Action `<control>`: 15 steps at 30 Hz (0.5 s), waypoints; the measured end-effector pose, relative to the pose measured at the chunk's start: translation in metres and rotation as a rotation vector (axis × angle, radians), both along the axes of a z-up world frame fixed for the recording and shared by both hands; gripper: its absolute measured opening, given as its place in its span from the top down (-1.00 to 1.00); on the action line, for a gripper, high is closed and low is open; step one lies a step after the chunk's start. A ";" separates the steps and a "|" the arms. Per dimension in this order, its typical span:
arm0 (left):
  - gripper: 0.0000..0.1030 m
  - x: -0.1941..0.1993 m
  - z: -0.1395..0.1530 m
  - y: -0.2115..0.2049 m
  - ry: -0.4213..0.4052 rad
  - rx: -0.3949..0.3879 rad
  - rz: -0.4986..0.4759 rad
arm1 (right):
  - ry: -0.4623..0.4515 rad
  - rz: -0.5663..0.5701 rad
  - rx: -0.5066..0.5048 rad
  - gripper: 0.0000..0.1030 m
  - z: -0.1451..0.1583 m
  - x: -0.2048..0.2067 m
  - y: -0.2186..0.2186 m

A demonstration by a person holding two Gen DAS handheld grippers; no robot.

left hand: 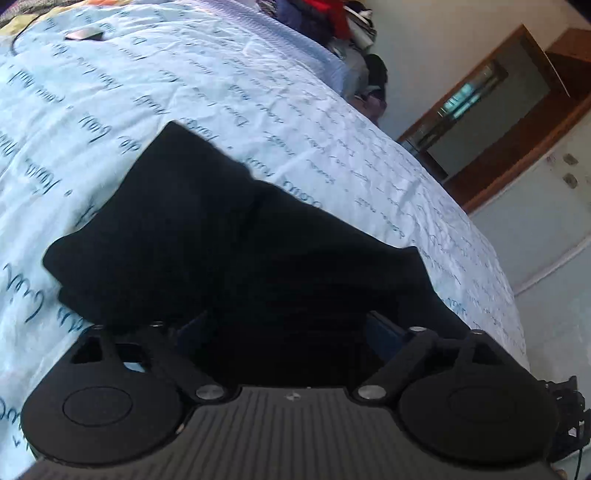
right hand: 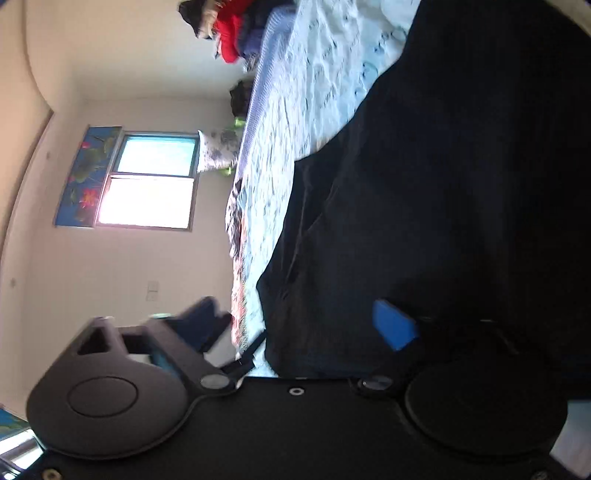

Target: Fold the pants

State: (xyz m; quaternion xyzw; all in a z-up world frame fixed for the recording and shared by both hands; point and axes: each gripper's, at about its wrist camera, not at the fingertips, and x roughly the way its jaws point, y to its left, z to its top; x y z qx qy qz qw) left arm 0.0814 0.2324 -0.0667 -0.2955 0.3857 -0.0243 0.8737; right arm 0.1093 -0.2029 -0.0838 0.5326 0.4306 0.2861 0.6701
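Pants [left hand: 236, 243], black, heaped mid-bed on the lettered sheet [left hand: 332, 147]; left gripper [left hand: 291, 332] and right gripper [right hand: 306, 325] both spread wide, fabric between the fingers, grasp unclear; best closed on matching edges.

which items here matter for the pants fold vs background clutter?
Job:
- black pants on the bedsheet
- left gripper, fingers wide, pants between
- right gripper, fingers wide, at the pants' edge

Just lying about:
- clothes pile at the far bed edge
- small dark object on the sheet
- window
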 end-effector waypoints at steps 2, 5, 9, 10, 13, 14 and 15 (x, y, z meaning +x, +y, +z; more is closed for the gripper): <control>-0.75 -0.026 0.011 0.013 -0.050 -0.020 0.048 | -0.036 0.007 -0.075 -0.81 0.021 -0.004 0.010; -0.96 -0.070 0.032 0.036 -0.140 -0.010 0.114 | -0.211 0.074 -0.296 -0.84 0.060 -0.017 0.053; -0.96 -0.117 0.047 0.065 -0.178 0.039 0.238 | -0.687 0.247 -0.821 -0.83 0.102 -0.060 0.169; -0.97 -0.126 0.048 0.071 -0.178 0.053 0.266 | -0.841 0.295 -0.960 -0.83 0.102 -0.076 0.201; -0.97 -0.147 0.048 0.087 -0.185 0.067 0.320 | -1.229 0.458 -1.298 -0.75 0.077 -0.114 0.286; -0.97 -0.151 0.046 0.091 -0.179 0.063 0.332 | -1.322 0.476 -1.360 -0.68 0.068 -0.122 0.304; -0.97 -0.154 0.044 0.097 -0.169 0.055 0.346 | -1.381 0.504 -1.415 -0.58 0.059 -0.124 0.320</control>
